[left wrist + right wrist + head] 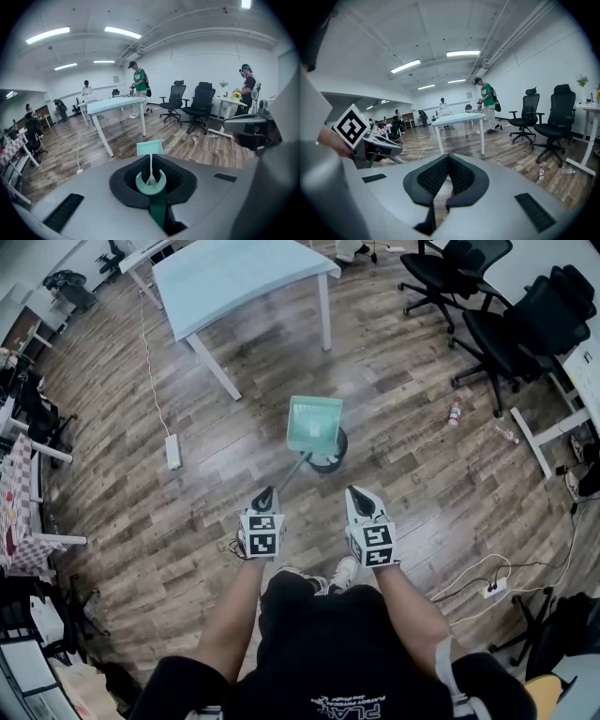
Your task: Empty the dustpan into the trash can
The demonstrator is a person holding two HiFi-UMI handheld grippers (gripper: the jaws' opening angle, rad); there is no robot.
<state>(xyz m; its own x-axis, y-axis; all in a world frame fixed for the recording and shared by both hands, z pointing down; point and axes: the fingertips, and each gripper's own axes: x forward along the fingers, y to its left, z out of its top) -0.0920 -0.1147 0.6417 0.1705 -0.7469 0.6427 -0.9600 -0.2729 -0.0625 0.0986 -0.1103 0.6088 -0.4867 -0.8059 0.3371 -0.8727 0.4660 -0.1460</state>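
Left gripper [265, 497]: clamped on dustpan [314, 422] handle, above trash can [330, 458] (emptying apparently in progress). Right gripper [360, 495]: closed, empty.

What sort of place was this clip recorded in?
Most likely an open-plan office or lab: black wheeled office chairs, a pale-topped table with white legs on wood-plank flooring, and long ceiling strip lights.

One dustpan [314, 422], one trash can [332, 461], two power strips [172, 451] [494, 588], and two grippers: left gripper [267, 493], right gripper [356, 491].
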